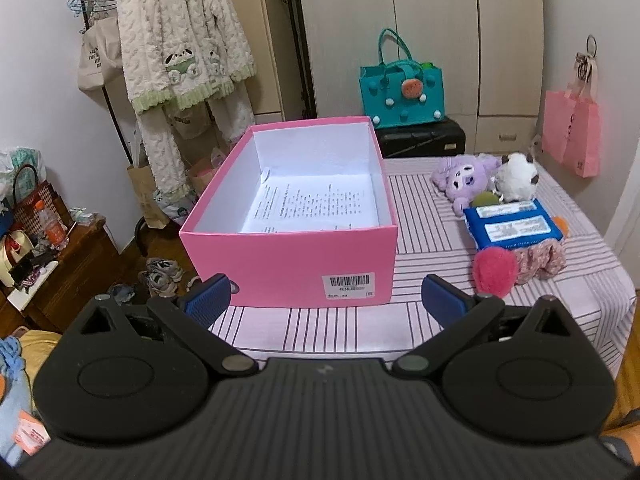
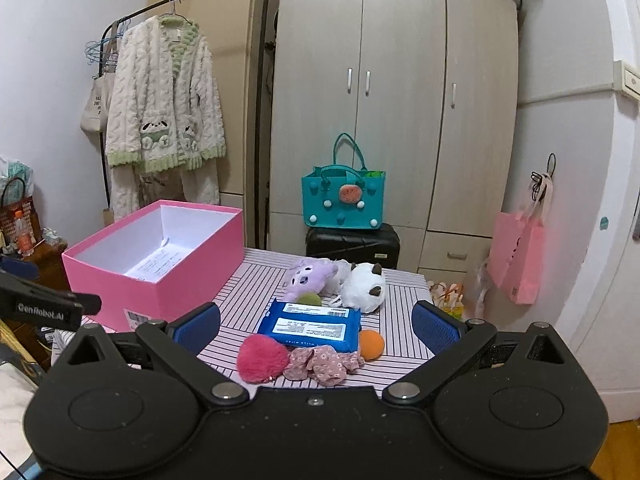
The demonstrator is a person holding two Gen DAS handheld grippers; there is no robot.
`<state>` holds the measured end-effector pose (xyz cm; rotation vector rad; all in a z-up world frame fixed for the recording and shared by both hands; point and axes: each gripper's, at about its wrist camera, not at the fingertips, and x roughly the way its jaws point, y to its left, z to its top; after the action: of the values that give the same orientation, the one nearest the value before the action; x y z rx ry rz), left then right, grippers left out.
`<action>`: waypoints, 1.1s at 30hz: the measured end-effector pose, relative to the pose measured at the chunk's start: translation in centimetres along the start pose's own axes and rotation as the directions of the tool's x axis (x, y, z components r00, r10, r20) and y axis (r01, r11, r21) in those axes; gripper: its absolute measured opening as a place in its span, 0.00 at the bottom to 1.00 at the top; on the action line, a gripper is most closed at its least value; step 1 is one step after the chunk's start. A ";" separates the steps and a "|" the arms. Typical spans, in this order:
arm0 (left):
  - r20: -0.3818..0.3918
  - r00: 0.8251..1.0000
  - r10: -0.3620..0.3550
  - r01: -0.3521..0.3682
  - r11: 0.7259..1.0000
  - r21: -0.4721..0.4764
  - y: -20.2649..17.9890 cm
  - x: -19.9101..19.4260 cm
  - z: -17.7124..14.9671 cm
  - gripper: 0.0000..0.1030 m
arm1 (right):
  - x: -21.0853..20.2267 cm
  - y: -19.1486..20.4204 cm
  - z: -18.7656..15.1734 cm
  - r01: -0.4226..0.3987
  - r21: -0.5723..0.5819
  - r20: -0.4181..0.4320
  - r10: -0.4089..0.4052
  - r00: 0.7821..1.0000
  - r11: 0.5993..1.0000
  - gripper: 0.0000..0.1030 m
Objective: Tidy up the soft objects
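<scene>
Clearly staged for sorting: both tools spread and empty, left tool (image 1: 326, 300) facing the open pink box (image 1: 288, 256), right tool (image 2: 316, 328) over the soft toys (image 2: 264, 358) heaped at right on the striped worktop (image 2: 256, 280)

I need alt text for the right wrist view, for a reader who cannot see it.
The open right tool hovers over a striped table above a pile of soft things: a blue wipes pack, a pink pompom, a floral scrunchie and two plush toys. An open pink box stands to the left.
</scene>
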<state>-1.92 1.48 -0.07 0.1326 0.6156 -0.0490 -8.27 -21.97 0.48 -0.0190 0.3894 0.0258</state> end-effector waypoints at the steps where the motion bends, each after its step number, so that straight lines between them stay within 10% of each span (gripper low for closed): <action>1: 0.004 1.000 -0.001 0.001 1.000 -0.006 0.1 -0.1 0.0 1.00 | -0.1 0.0 0.0 -0.008 0.003 -0.001 0.008 1.000 1.000 1.00; 15: 0.009 1.000 0.006 -0.007 0.998 0.056 -0.7 0.0 -0.6 1.00 | 0.6 -0.8 -1.0 -0.086 0.022 -0.038 0.087 0.995 0.996 1.00; 33: 0.005 0.970 -0.242 0.239 0.963 0.123 -6.0 5.3 -1.7 0.97 | 8.4 -4.3 -7.9 -0.190 -0.009 -0.014 0.190 0.982 0.982 1.00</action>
<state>0.90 -4.22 -5.18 0.1743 0.6069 -0.3234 -3.40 -26.32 -9.90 0.0078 0.4033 0.2168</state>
